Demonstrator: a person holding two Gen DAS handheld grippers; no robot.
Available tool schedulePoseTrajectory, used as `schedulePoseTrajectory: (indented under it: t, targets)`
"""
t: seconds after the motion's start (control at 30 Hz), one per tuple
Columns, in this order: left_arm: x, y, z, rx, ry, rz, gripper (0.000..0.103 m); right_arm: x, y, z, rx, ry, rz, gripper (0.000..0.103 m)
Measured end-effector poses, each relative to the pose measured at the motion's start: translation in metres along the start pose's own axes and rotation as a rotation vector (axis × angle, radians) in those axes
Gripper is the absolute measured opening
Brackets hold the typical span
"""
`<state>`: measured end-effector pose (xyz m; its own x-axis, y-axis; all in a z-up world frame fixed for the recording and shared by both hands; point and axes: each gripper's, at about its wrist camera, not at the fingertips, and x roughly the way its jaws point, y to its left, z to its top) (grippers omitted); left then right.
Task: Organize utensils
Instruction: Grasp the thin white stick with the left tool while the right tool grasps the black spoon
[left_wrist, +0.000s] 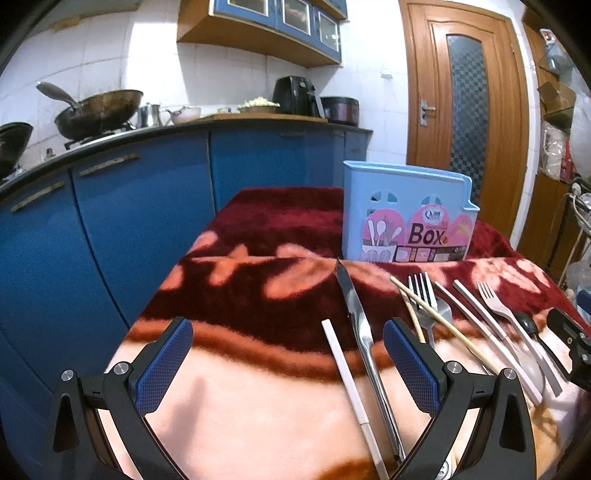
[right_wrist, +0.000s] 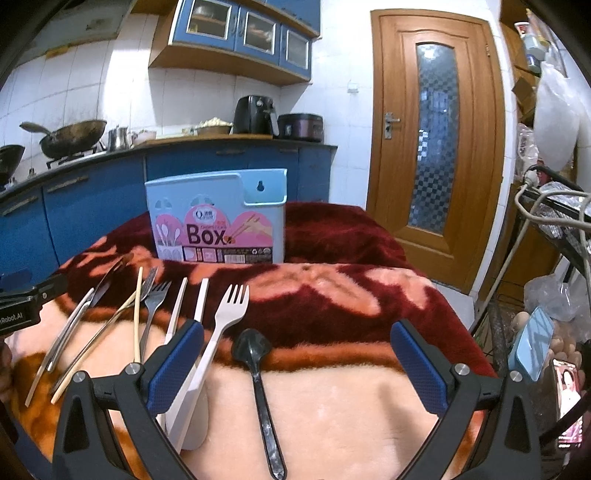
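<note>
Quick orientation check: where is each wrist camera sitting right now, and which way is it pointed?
Left wrist: low over the blanket, facing the blue box and kitchen counter; open left gripper frames the knife; right gripper's tip shows at right edge.
Right wrist: low, facing the same way; open right gripper frames the black spoon; left gripper's tip shows at left edge.
Shared: box, utensil row, counter, wooden door.
</note>
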<state>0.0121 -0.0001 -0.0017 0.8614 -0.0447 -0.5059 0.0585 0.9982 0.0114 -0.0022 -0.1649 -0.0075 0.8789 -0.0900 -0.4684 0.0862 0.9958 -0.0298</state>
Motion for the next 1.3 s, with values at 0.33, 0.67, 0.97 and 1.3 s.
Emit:
schedulePoseTrajectory:
  t: [0.33, 0.67, 0.97, 1.3]
  targets:
    - [0.003, -0.004, 0.009, 0.072, 0.100, -0.044, 0.102, 0.014, -0.009, 0.015, -0.003, 0.209, 0.104, 0.093]
    - [0.016, 0.007, 0.017, 0.092, 0.251, -0.033, 0.102, 0.037, -0.023, 0.012, 0.013, 0.459, 0.176, 0.063]
    - [0.040, 0.013, 0.010, 0.052, 0.433, -0.090, 0.084, 0.048, -0.010, 0.019, -0.111, 0.578, 0.187, 0.049]
    - [0.046, -0.001, 0.021, 0.095, 0.571, -0.158, 0.058, 0.064, 0.006, 0.030, -0.223, 0.698, 0.210, 0.033]
